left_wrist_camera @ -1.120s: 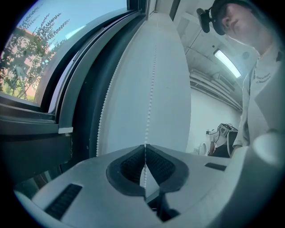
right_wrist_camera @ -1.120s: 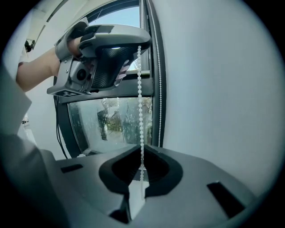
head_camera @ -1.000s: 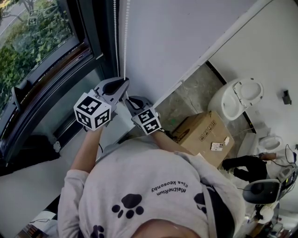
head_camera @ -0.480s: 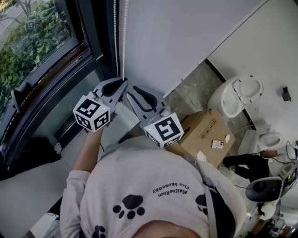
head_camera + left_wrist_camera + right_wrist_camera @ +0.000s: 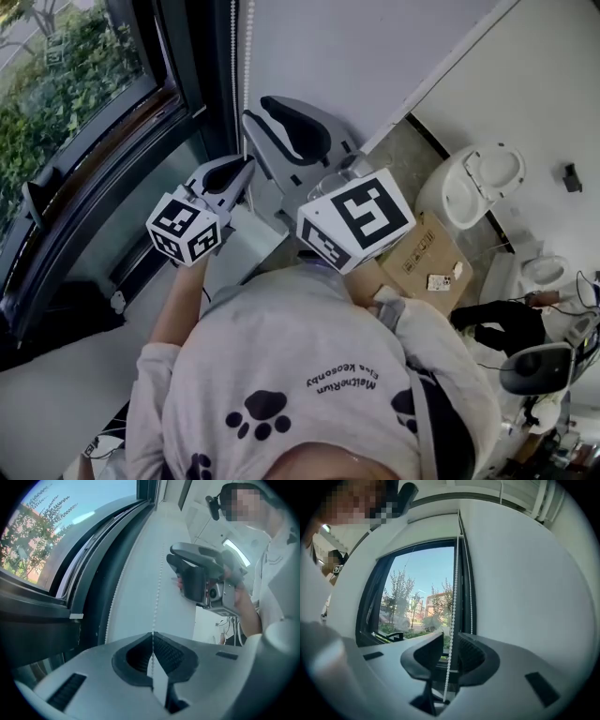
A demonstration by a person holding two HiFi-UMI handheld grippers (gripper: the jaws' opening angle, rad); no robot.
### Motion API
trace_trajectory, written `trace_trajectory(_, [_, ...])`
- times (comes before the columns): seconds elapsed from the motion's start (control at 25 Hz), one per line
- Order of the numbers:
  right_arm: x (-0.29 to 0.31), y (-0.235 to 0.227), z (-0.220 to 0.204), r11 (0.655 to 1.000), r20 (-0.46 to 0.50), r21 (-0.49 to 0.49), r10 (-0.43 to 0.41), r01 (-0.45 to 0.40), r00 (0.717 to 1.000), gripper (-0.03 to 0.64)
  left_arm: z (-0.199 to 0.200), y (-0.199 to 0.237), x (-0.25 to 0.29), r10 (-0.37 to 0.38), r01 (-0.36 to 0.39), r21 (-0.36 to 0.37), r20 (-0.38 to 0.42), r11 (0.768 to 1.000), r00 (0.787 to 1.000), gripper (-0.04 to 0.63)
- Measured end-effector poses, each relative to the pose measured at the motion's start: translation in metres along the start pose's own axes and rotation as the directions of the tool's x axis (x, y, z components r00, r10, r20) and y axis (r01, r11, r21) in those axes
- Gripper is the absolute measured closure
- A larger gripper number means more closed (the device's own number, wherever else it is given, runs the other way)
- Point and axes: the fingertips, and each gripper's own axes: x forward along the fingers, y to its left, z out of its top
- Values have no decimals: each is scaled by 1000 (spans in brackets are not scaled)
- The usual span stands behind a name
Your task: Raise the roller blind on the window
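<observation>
White bead chain [image 5: 249, 56] hangs by the dark window frame [image 5: 183, 84] in the head view, my left gripper [image 5: 246, 161] below my right gripper [image 5: 255, 112]; left gripper view: ribbed pads clamped on the chain; right gripper view: jaws just opened, chain loose between them.

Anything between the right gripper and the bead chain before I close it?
Nothing visible. The bead chain already hangs between the right gripper's jaws, which have just opened and do not press on it. The left gripper is shut on the chain lower down.
</observation>
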Motion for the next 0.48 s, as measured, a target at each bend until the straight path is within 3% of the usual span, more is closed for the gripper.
trace_trajectory(0.28, [20, -2, 34, 1000, 39, -19, 0, 0, 999, 533, -2, -6, -1, -11, 11, 6, 3, 1000, 1000, 580])
trace_trajectory(0.36, [21, -5, 38, 1000, 46, -25, -13, 14, 999, 591, -1, -8, -2, -10, 10, 8, 6, 1000, 1000, 580])
trace_trajectory(0.48, [19, -6, 39, 999, 57, -36, -16, 18, 998, 604, 0, -8, -2, -5, 5, 13, 13, 1000, 1000, 580])
